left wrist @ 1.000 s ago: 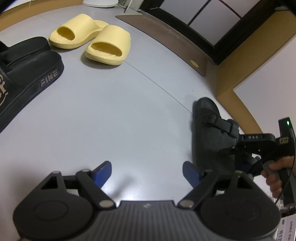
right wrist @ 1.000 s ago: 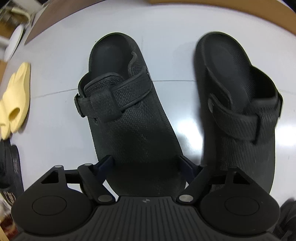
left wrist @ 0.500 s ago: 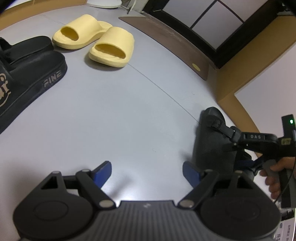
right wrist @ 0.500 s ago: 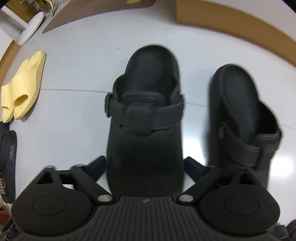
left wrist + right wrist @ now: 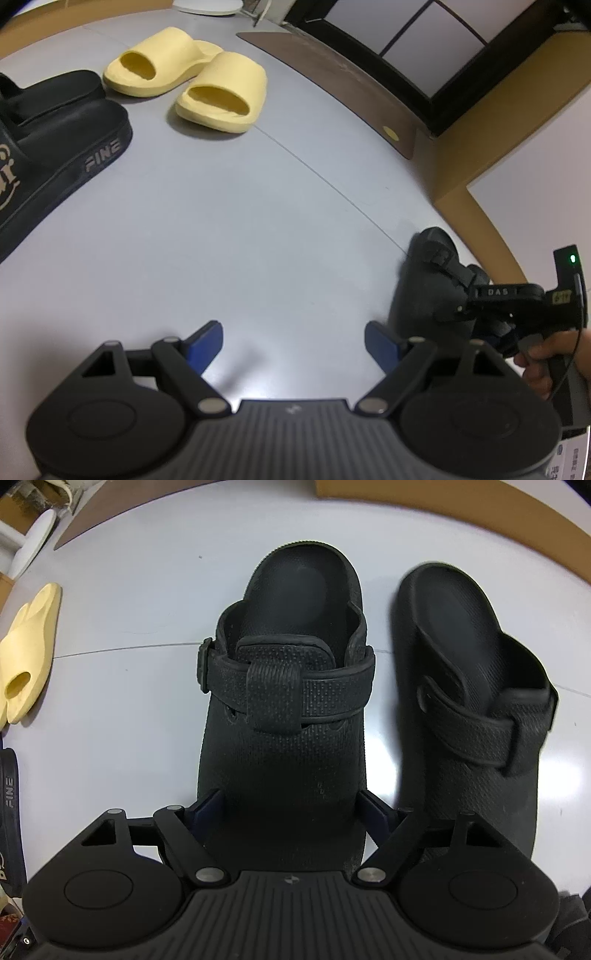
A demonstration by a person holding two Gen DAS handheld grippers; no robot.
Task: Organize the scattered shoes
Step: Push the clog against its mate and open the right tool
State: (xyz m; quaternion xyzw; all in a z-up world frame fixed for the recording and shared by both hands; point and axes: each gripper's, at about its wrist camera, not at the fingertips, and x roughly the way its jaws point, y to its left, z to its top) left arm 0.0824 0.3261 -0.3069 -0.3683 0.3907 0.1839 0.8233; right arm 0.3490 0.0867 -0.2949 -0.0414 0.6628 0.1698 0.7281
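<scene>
right tongs (image 5: 291,808) closing around the toe of the left clog (image 5: 284,701), pads not clearly pressing; it lies on the floor (image 5: 129,602) just beside its mate (image 5: 476,686). left tongs (image 5: 293,341) gape empty. a shallow toe pinch could slip and twist the pair apart.

A home entryway, seen at floor level: pale grey floor tiles (image 5: 258,229) fill the frame, edged by a tan wooden skirting board (image 5: 476,206) at right and a dark-framed glass door (image 5: 424,48) at upper right with a brown doormat (image 5: 340,81) before it. House footwear lies about: yellow foam slides (image 5: 192,77) at upper left, black platform sandals (image 5: 55,140) marked "FINE" at left, and black strap clogs (image 5: 284,709) side by side by the skirting.
</scene>
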